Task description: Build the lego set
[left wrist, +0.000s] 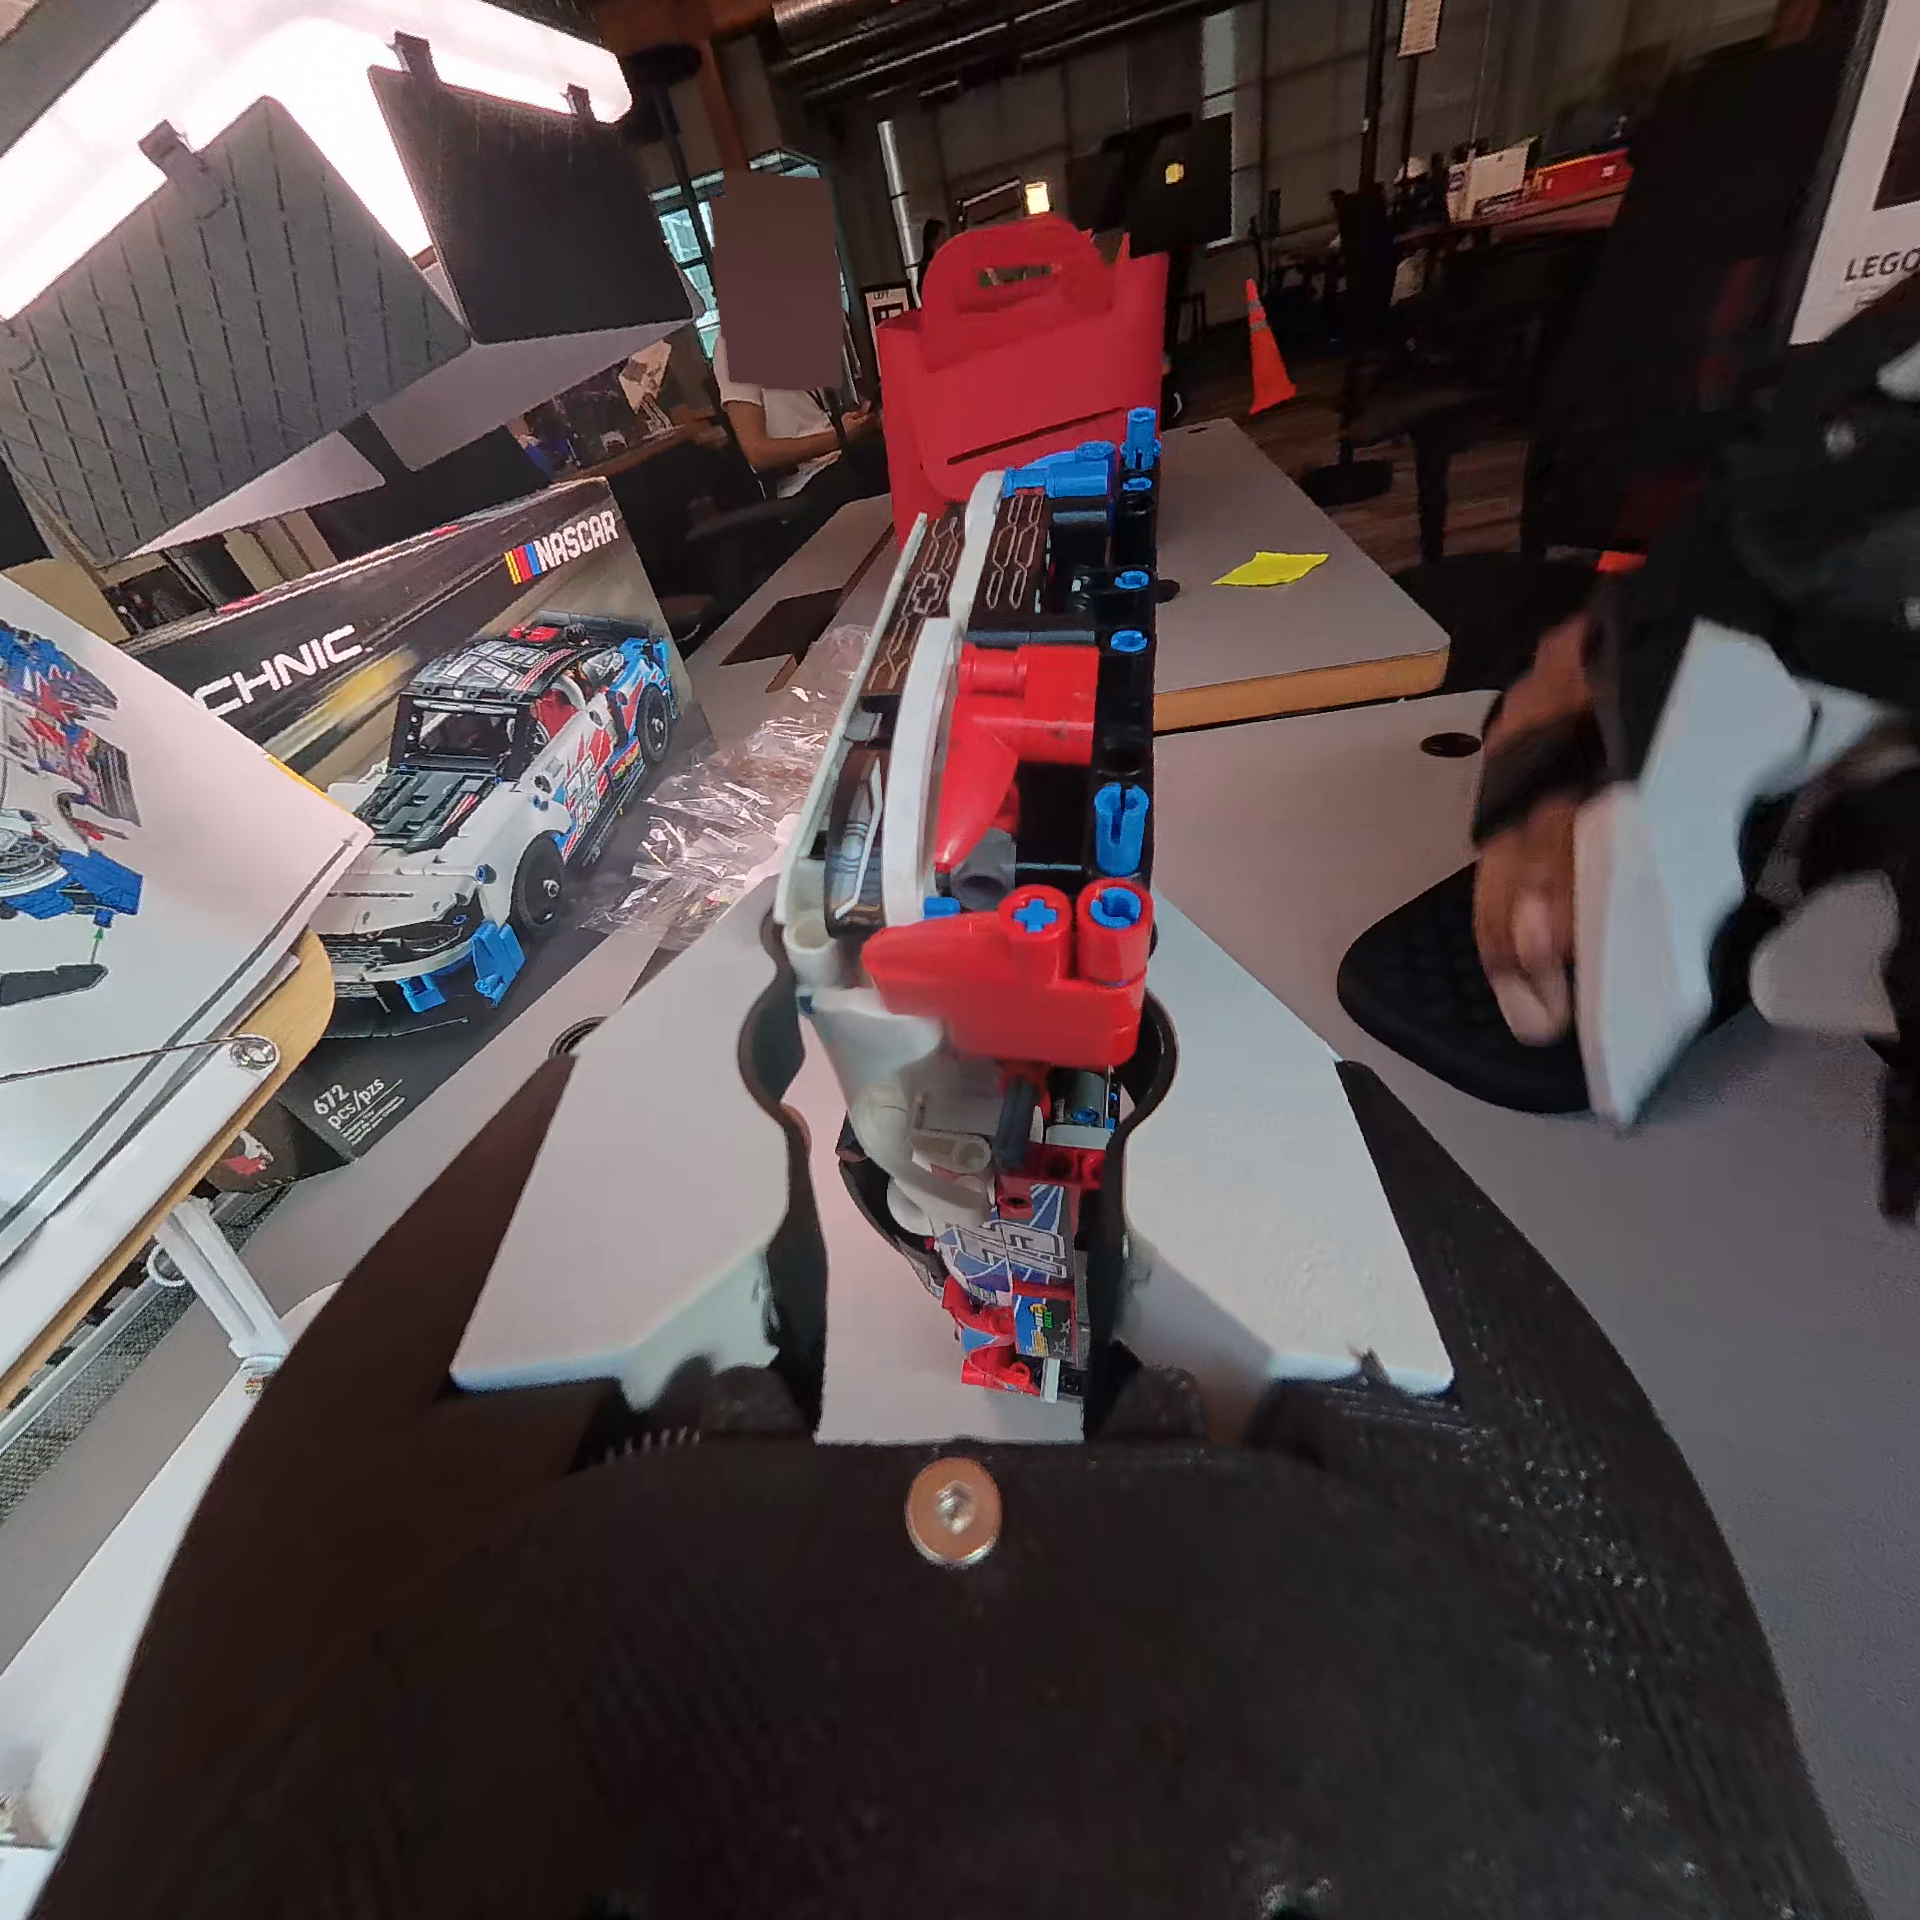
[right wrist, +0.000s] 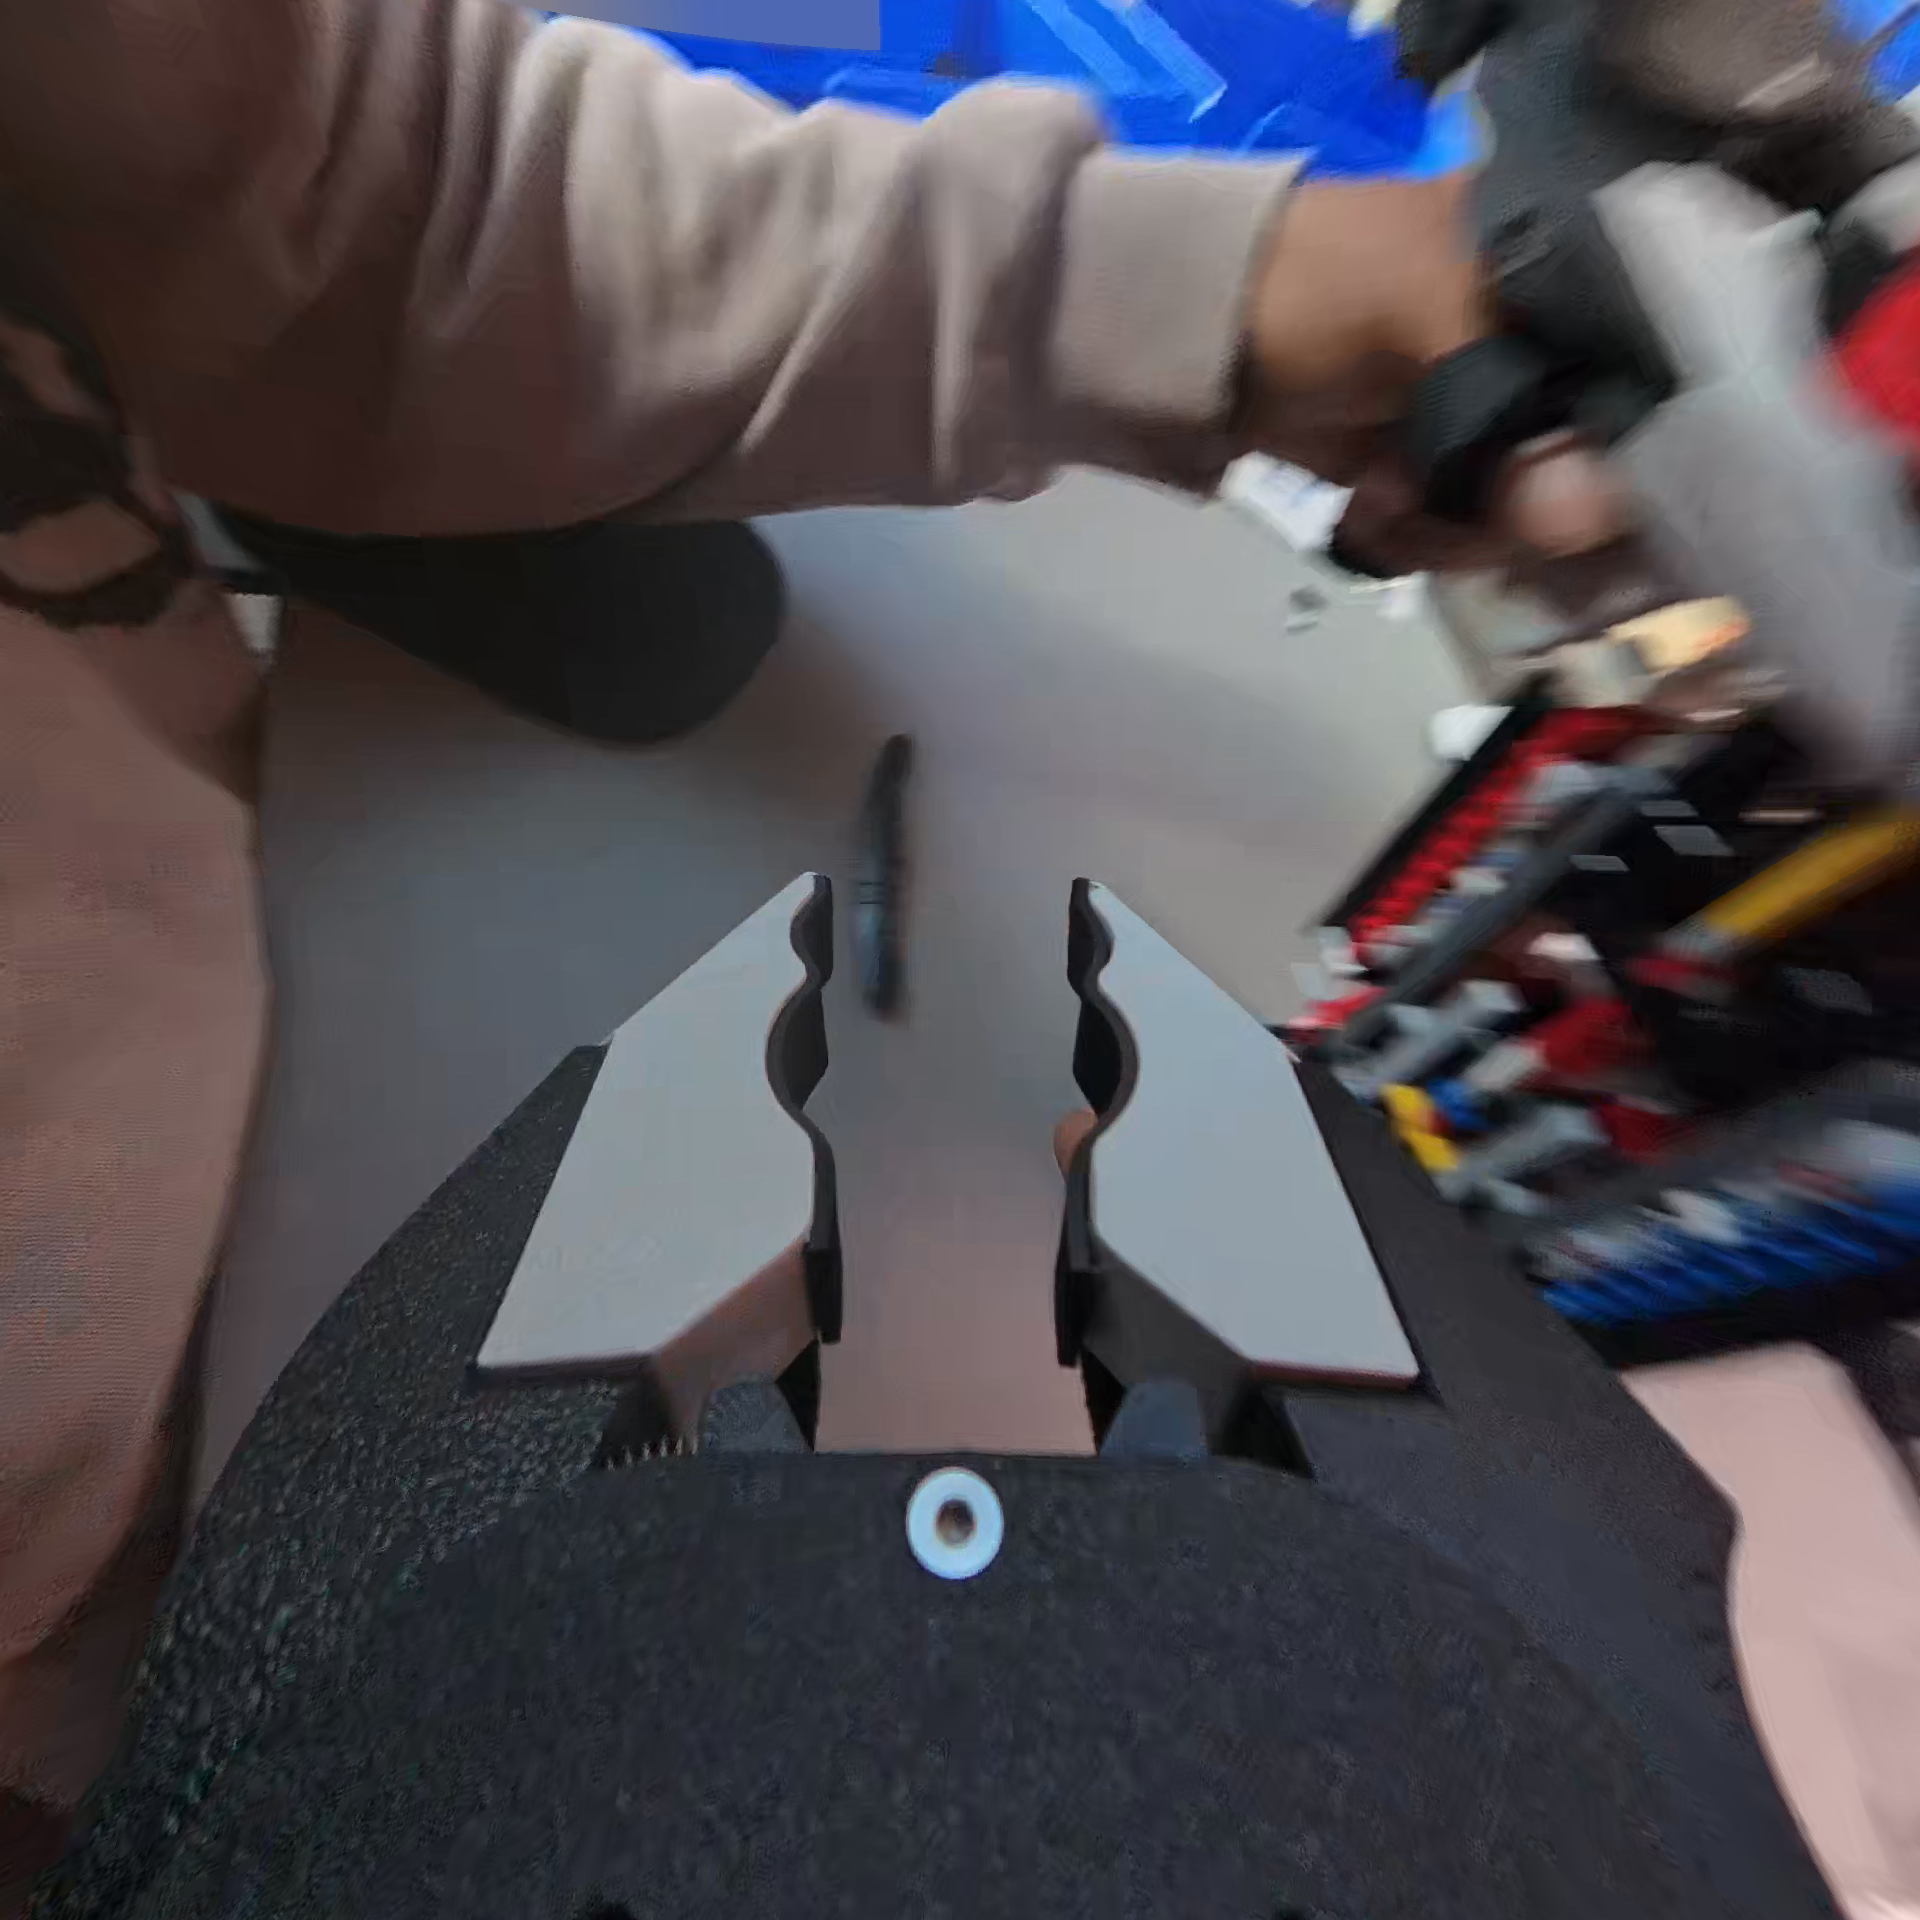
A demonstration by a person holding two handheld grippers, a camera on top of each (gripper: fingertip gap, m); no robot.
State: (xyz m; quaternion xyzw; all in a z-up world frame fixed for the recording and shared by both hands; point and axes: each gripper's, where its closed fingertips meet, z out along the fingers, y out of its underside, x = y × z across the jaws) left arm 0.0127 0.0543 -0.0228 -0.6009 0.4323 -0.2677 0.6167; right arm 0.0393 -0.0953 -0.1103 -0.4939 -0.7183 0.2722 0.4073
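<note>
My left gripper (left wrist: 961, 935) is shut on a partly built lego car body (left wrist: 997, 790), red, white, black and blue, held on edge above the table and sticking out forward past the fingertips. My right gripper (right wrist: 951, 883) is open and empty above the grey table (right wrist: 1091, 675). A thin dark lego piece (right wrist: 885, 873) lies on the table just ahead of its fingertips, nearer the left finger; the view is blurred. The other gripper (left wrist: 1704, 862), in a person's hand, shows at the right edge of the left wrist view.
The lego set box (left wrist: 447, 790) and an open instruction booklet (left wrist: 114, 831) stand at the left. A red bag (left wrist: 1023, 353) stands behind the model, with clear plastic wrap (left wrist: 727, 790) near it. A tray of sorted loose bricks (right wrist: 1621, 1018) lies at the right. A sleeve (right wrist: 623, 281) crosses overhead. The thin dark lego piece (right wrist: 885, 873) is about 15 centimeters from my right fingertips and 25 centimeters from my left.
</note>
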